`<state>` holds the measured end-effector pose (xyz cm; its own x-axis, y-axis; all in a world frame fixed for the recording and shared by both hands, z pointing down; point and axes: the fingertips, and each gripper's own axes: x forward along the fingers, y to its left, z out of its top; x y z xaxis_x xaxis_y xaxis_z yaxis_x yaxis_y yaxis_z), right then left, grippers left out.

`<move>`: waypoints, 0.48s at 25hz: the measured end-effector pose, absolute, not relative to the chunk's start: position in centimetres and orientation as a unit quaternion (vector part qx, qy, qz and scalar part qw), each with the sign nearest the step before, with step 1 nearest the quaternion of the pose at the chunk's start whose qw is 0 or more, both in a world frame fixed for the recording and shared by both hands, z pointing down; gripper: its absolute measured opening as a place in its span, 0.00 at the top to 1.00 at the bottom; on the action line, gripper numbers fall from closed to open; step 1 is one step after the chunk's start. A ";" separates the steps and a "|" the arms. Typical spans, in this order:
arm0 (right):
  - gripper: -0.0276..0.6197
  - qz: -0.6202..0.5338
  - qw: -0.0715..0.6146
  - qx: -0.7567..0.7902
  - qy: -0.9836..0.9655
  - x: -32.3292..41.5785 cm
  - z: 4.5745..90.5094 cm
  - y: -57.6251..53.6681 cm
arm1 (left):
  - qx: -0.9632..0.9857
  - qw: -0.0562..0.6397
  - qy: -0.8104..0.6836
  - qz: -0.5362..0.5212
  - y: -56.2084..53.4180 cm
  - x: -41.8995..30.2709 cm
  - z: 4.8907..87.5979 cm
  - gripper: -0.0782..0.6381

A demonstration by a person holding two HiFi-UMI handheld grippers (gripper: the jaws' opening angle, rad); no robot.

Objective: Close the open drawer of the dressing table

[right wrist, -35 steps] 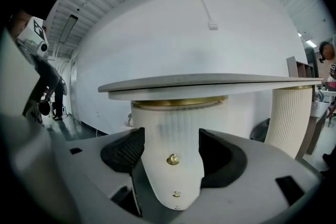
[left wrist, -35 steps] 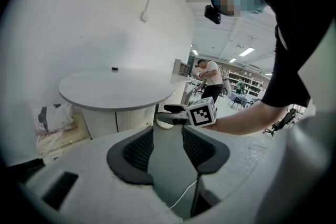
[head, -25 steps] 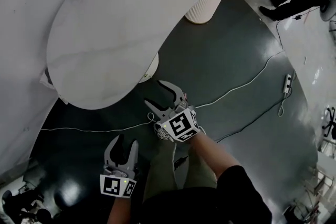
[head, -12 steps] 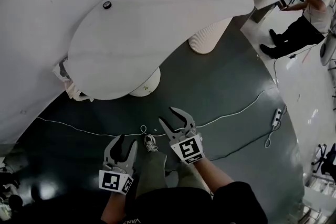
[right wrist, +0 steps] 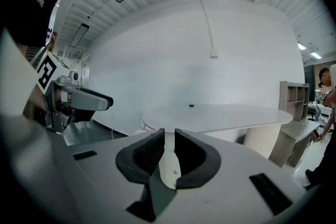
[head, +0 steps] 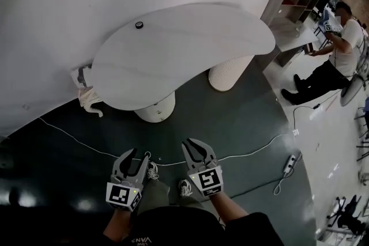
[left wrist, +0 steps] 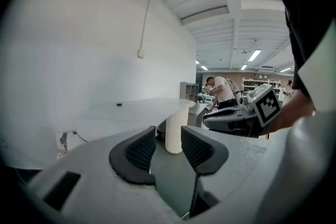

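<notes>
The white dressing table (head: pixel 184 43) with its curved top stands against the wall on a ribbed leg (head: pixel 229 73) and a smooth leg (head: pixel 154 108). I make out no open drawer from here. A small dark object (head: pixel 139 25) lies on the top. Both grippers hang low, close to the person's body and well short of the table. My left gripper (head: pixel 135 157) is wide and closing, with nothing between its jaws. My right gripper (head: pixel 196 147) is closing to a narrow gap, also with nothing in it. The table (left wrist: pixel 142 110) shows beyond the left jaws, and the table (right wrist: pixel 220 113) beyond the right.
A white cable (head: pixel 86 144) runs across the dark floor to a power strip (head: pixel 290 163). A white cloth bundle (head: pixel 89 98) lies by the table's left end. A seated person (head: pixel 334 60) and a white shelf unit (head: pixel 294 3) are at the right.
The table now sits farther off and higher in the head view. Both grippers have drawn back toward the body, and the right jaws have narrowed a lot.
</notes>
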<state>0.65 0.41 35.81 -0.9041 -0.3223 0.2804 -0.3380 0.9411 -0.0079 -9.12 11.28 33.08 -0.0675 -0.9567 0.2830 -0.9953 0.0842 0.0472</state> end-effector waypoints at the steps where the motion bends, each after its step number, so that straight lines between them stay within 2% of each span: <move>1: 0.87 0.026 0.137 0.168 -0.976 1.1 35.2 0.5 | 0.671 0.117 -0.728 0.078 11.4 -8.8 32.7 0.66; 7: 0.95 0.029 0.115 0.157 -0.980 2.7 31.9 1.2 | 0.666 0.099 -0.736 0.072 12.4 -7.4 30.8 0.70; 12: 0.95 0.033 0.106 0.141 -0.984 4.4 30.6 1.9 | 0.653 0.095 -0.748 0.070 13.8 -6.2 30.8 0.74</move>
